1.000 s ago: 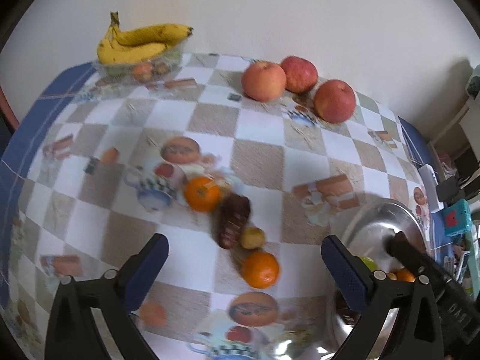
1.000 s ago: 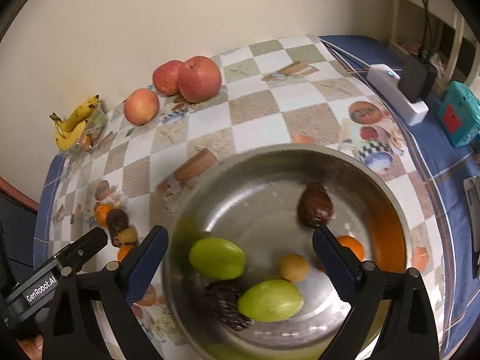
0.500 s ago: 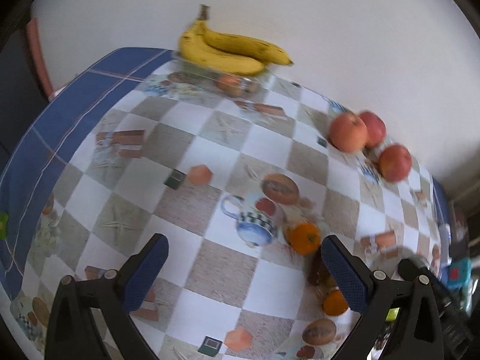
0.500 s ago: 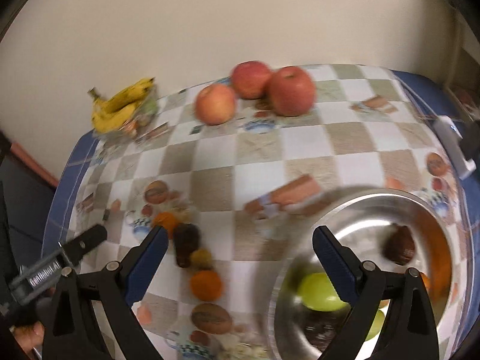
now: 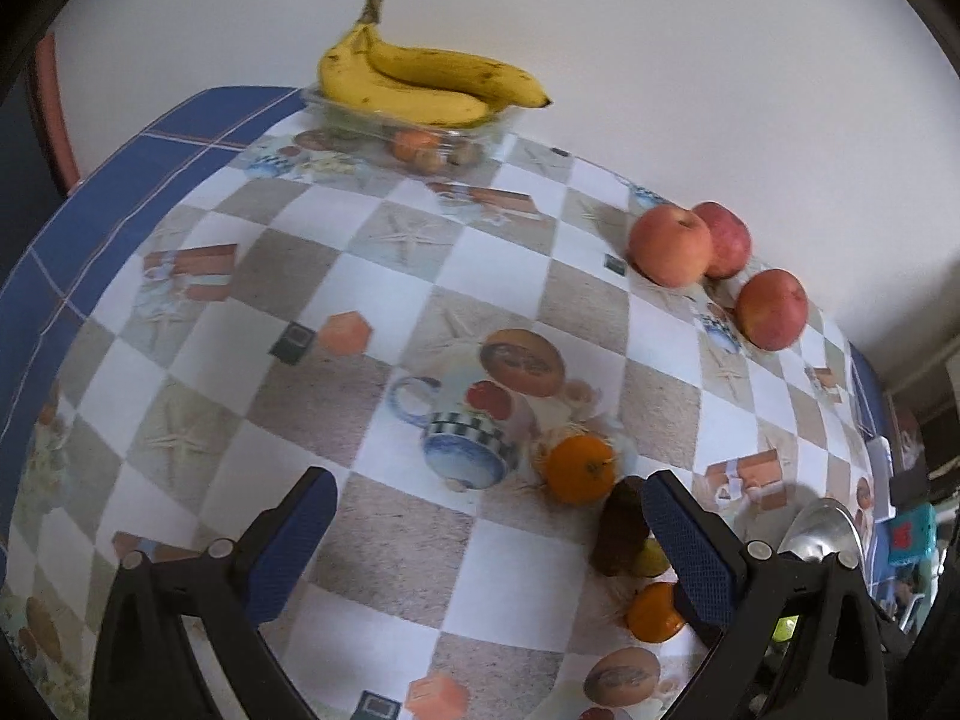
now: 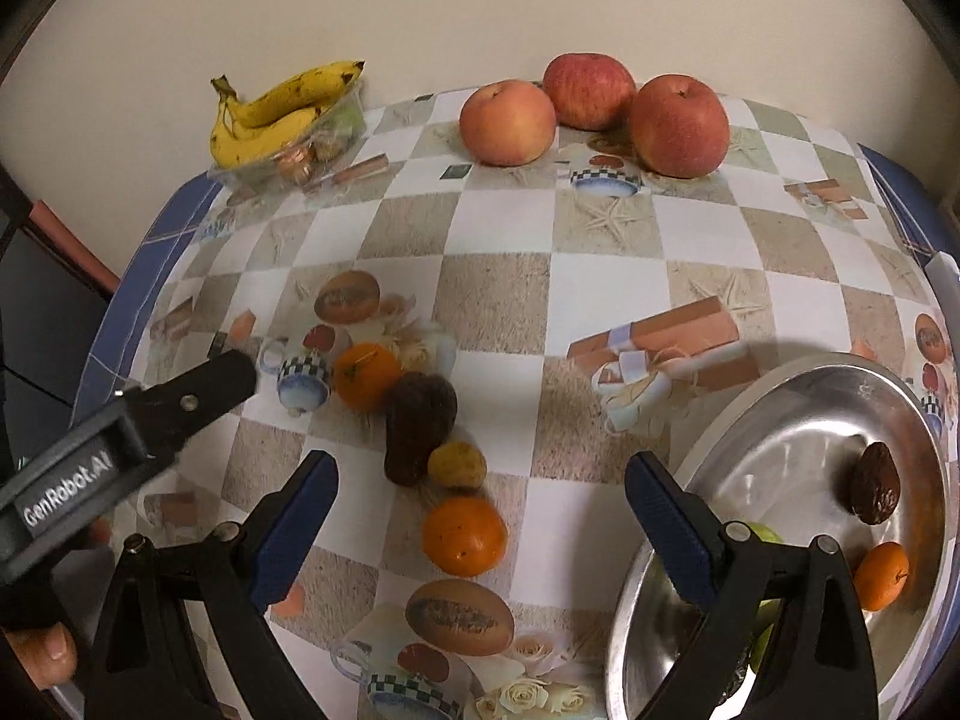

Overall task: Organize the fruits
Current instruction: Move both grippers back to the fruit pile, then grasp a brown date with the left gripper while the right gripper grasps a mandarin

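Both grippers are empty right now, fingers spread wide on each. The right gripper point(image 6: 480, 510) hangs over the near part of the table point(image 6: 498, 294), and the closest loose fruit, an orange point(image 6: 463, 535), sits pretty much between its open fingers, so that looks like the next pick. Off at the near right edge is the steel bowl point(image 6: 840, 378), which already holds a dark brown fruit point(image 6: 875, 483), a small orange point(image 6: 881, 575) and something green half hidden behind the gripper. Seems like that's the collection spot, hence the bowl kept close.

A little further in there's a small cluster touching each other: a little yellowish fruit point(image 6: 457, 466), a long dark brown fruit point(image 6: 417, 426), and a second orange point(image 6: 366, 376). The left gripper point(image 5: 489, 540) hovers over the left side of the table, just beside that cluster, probably waiting its turn.

Along the far edge by the wall, three apples point(image 6: 600, 108) sit bunched together, and at the far left corner bananas point(image 6: 282, 111) rest on a clear tray point(image 6: 336, 126) with a few small fruits in it.
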### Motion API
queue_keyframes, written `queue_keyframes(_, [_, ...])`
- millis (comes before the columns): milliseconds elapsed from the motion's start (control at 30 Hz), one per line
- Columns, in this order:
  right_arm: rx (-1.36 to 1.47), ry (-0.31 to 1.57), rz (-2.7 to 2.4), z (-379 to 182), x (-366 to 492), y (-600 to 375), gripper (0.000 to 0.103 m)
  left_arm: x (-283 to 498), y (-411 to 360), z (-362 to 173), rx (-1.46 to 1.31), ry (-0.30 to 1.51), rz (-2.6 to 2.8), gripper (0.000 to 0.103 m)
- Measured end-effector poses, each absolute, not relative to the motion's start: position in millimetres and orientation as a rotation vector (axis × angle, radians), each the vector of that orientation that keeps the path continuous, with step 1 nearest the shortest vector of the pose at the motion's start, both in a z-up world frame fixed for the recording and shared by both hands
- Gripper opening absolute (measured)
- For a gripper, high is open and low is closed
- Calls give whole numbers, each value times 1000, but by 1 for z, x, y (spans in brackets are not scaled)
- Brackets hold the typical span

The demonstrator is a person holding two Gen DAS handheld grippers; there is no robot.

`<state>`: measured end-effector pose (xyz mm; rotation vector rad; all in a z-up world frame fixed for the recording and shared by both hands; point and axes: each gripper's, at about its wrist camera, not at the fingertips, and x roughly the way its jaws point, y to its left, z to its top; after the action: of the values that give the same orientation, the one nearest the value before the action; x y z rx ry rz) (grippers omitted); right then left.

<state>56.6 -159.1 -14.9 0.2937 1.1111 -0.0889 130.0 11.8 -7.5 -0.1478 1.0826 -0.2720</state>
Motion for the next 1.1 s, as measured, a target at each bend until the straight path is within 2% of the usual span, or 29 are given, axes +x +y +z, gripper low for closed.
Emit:
queue_keyframes(100, [269, 1119, -87, -16, 57, -156, 96, 130, 8, -8, -134, 1081, -286, 103])
queue_keyframes(167, [262, 1124, -87, -18, 57, -156, 92, 131, 8, -11, -151, 1100, -305, 103])
queue_keyframes(233, [259, 1136, -86, -21, 56, -156, 84, 132, 10, -12, -178, 1109, -309, 103])
queue_keyframes(367, [255, 1157, -81, -27, 55, -154, 82, 131, 10, -13, -194, 1086, -309, 103])
queue_keyframes(433, [255, 1165, -76, -28, 55, -153, 73, 132, 9, -16, -221, 1097, -333, 103])
queue_keyframes(700, [255, 1229, -45, -45, 56, -145, 69, 128, -12, -27, -200, 1132, -403, 103])
queue_keyframes(833, [261, 1249, -43, -50, 54, -144, 55, 127, -19, -32, -211, 1143, -432, 102])
queue_keyframes(967, [271, 1254, -42, -52, 52, -145, 46, 126, -25, -37, -198, 1146, -443, 102])
queue_keyframes(1033, [288, 1246, -26, -51, 52, -146, 37, 126, -27, -38, -205, 1144, -453, 102])
queue_keyframes(1100, [252, 1246, -45, -49, 52, -145, 37, 125, -31, -38, -194, 1140, -462, 101])
